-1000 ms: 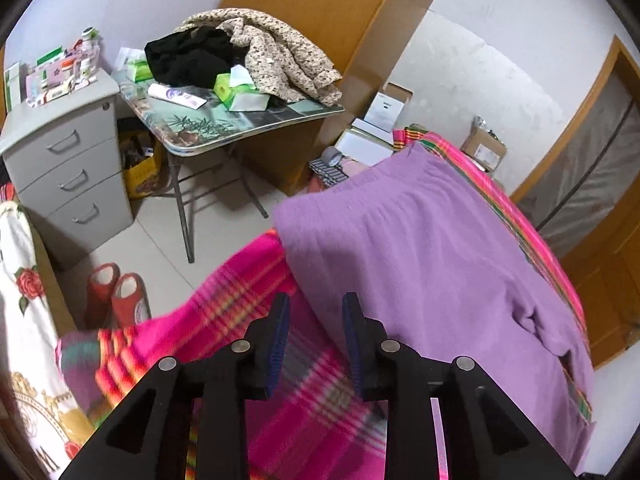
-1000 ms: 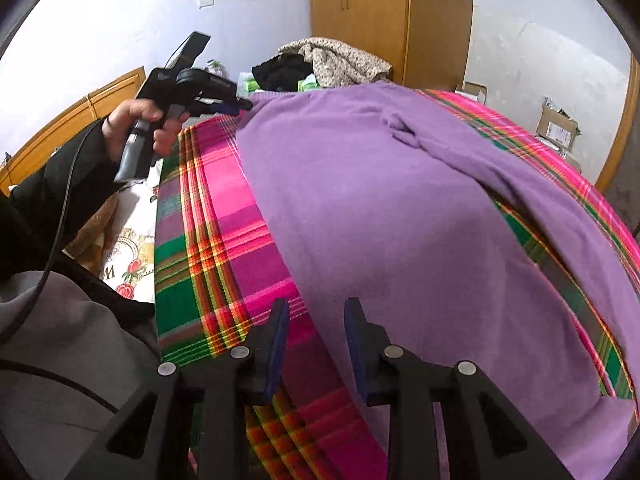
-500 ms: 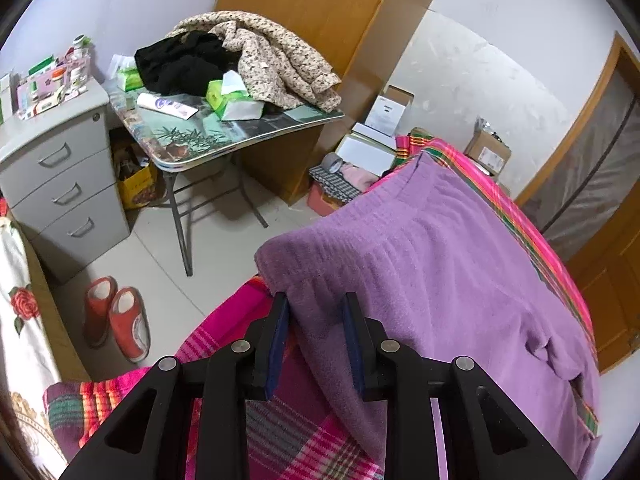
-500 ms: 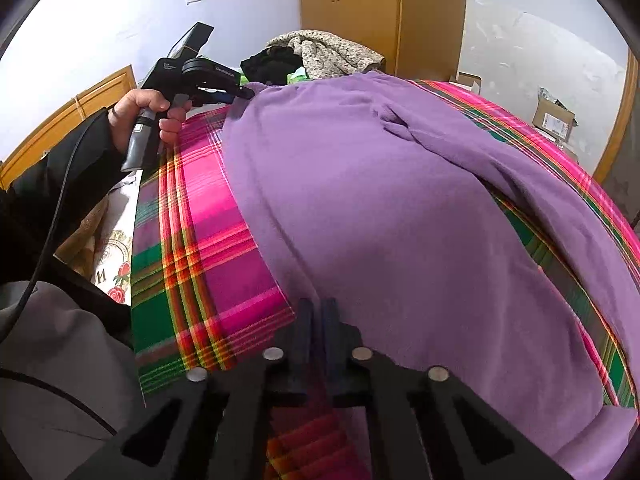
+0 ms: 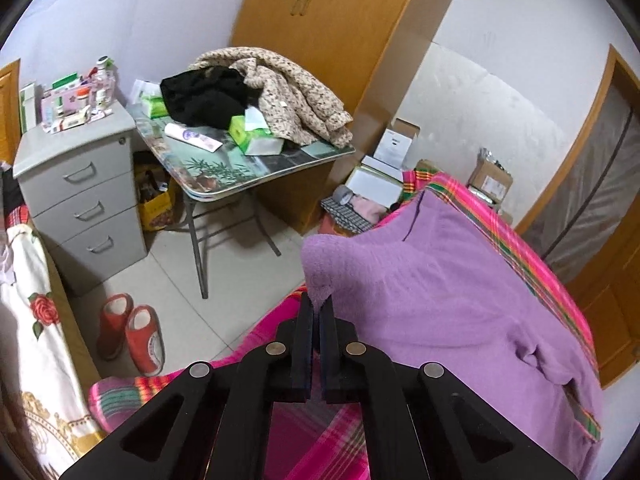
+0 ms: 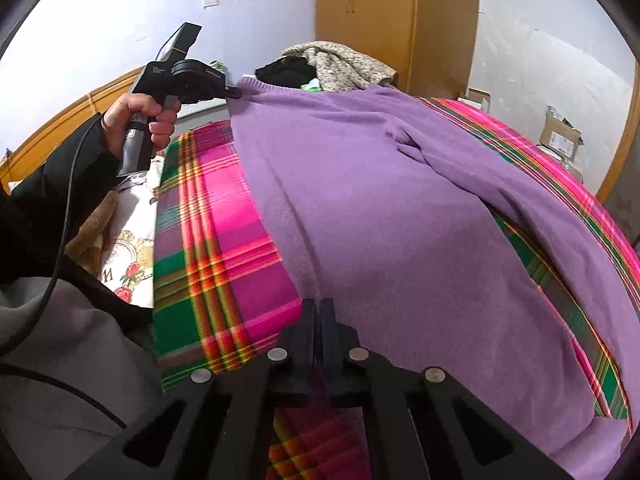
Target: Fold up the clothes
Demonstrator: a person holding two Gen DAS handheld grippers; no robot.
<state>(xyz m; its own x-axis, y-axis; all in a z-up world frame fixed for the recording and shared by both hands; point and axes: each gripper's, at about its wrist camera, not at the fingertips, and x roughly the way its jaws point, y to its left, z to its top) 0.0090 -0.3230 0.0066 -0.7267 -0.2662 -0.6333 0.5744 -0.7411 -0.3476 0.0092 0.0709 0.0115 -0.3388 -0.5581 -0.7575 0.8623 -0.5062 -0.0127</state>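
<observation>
The left gripper [image 5: 319, 310] and right gripper [image 6: 319, 312] each pinch one corner of the purple sweater [image 6: 400, 208], probably to fold its edge across.

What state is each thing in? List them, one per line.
left gripper: shut on a corner of the purple sweater.
right gripper: shut on the purple sweater's near edge.
purple sweater: spread on the plaid blanket, corner lifted.
wardrobe: doors closed.
grey drawer cabinet: drawers shut.
red slippers: paired on the floor.
</observation>
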